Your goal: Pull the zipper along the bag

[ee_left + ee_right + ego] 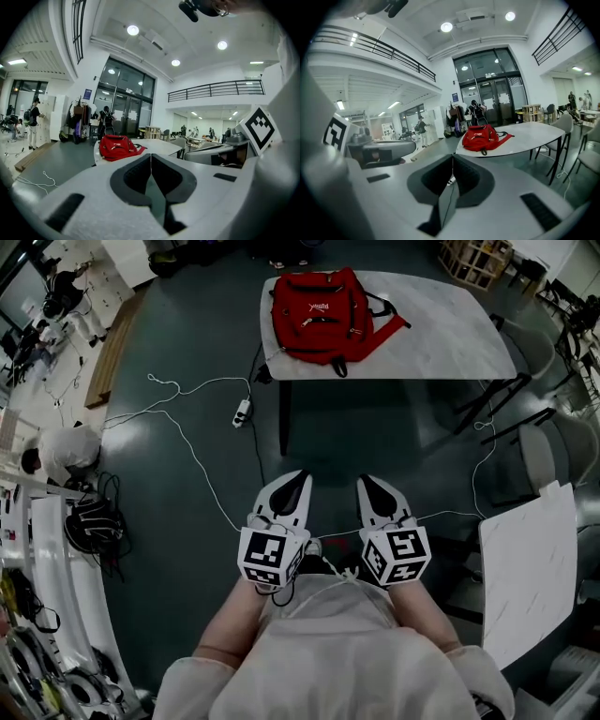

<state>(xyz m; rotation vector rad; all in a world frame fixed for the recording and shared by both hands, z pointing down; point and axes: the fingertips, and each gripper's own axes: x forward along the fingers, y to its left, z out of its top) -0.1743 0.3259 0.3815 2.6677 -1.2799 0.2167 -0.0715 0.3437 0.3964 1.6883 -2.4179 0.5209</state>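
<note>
A red backpack [326,315] lies on a white table [450,334] far ahead of me, its zippers facing up. The same red backpack [117,147] shows small in the left gripper view, and as the red backpack [483,138] in the right gripper view. Both grippers are held close to my body, well short of the table. My left gripper [298,476] is shut with its jaws meeting and nothing between them. My right gripper [367,482] is also shut and empty. The two stand side by side, pointing toward the bag.
A white cable with a power strip [242,412] trails over the dark floor between me and the table. Grey chairs [553,442] stand at the right, with a white board [527,568] nearer. Cluttered shelving [37,549] lines the left. People stand far off by the glass doors [107,117].
</note>
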